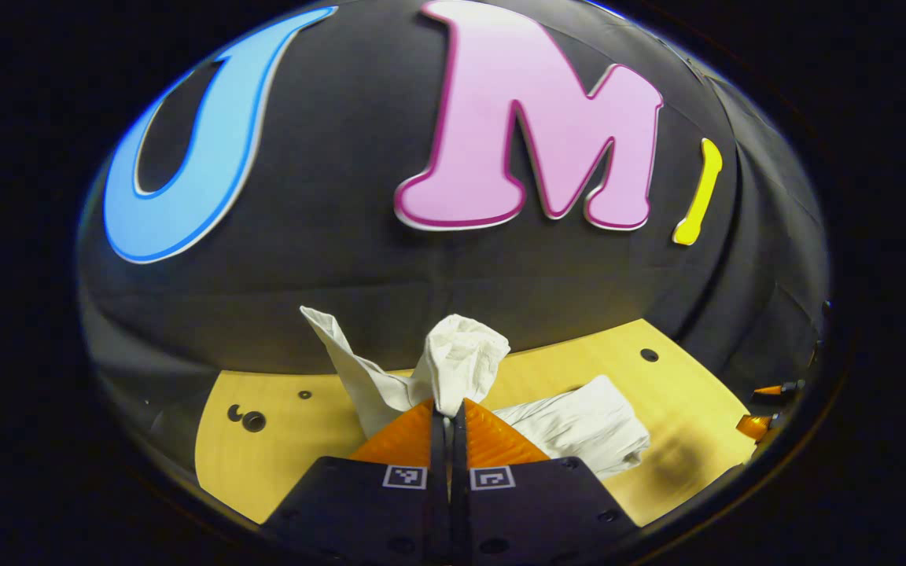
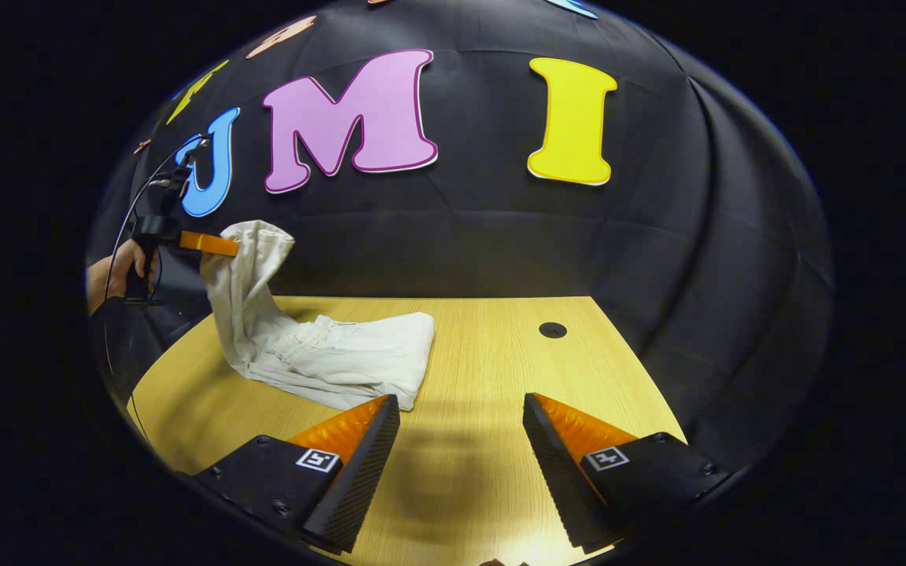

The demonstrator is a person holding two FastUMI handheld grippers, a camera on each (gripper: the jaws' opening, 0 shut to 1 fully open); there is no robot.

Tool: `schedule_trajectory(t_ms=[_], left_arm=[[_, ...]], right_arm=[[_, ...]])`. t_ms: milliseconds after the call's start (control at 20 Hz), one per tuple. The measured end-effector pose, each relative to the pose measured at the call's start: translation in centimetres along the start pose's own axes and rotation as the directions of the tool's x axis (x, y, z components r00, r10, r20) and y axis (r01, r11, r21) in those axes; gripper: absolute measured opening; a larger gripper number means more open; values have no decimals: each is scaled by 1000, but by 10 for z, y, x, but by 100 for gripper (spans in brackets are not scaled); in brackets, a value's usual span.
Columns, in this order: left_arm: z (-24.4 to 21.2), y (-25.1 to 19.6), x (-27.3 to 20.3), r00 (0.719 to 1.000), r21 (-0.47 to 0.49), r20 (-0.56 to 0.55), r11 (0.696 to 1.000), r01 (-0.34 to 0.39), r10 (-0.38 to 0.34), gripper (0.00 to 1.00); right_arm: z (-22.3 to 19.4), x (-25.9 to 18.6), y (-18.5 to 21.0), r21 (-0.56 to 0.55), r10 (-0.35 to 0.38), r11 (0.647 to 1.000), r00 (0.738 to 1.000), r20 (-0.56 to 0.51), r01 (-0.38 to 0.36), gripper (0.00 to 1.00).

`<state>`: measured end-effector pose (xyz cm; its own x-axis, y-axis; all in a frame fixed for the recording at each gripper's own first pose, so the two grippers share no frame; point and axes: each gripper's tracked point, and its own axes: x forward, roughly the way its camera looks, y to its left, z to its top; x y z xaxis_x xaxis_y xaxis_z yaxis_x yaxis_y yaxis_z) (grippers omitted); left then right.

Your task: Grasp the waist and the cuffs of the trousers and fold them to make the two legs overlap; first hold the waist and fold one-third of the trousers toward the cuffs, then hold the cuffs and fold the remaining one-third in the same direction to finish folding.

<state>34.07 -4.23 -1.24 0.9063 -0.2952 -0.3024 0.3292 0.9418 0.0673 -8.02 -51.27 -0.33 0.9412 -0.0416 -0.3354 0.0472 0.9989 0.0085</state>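
The cream trousers (image 2: pixel 319 354) lie partly folded on the wooden table (image 2: pixel 500 346), with one end lifted off it. My left gripper (image 1: pixel 449 415) is shut on that raised end of the trousers (image 1: pixel 457 365), cloth bunching up above the fingertips. In the right gripper view the same left gripper (image 2: pixel 213 244) hangs at the far left, held by a hand (image 2: pixel 119 263), with the cloth draping down from it. My right gripper (image 2: pixel 461 413) is open above bare table, just right of the folded part, with nothing between its fingers.
Round holes (image 2: pixel 553 330) dot the table top (image 1: pixel 280 440), one to the back right and two (image 1: pixel 248 419) at the left. The booth's black cloth wall closes in behind the table. The other gripper (image 1: pixel 764 409) peeks in at the right edge of the left gripper view.
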Motion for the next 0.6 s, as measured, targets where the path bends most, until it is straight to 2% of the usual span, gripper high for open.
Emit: schedule_trajectory(t_ms=[300, 350, 400, 600], left_arm=[[16, -98, 29, 996, 68, -18, 994, 91, -90, 6], [15, -115, 35, 994, 68, -24, 992, 110, -109, 6], [11, -131, 39, 991, 67, -34, 989, 132, -130, 5], [-5, -183, 59, 981, 61, -75, 981, 186, -181, 6]], right_arm=[[-3, -16, -25, 67, -19, 998, 1000, -9, 20, 96], [-3, -18, -30, 79, -25, 997, 1000, -8, 26, 89], [-2, -19, -34, 87, -32, 996, 999, -7, 32, 97], [-1, -24, -55, 115, -62, 991, 998, -5, 62, 98]])
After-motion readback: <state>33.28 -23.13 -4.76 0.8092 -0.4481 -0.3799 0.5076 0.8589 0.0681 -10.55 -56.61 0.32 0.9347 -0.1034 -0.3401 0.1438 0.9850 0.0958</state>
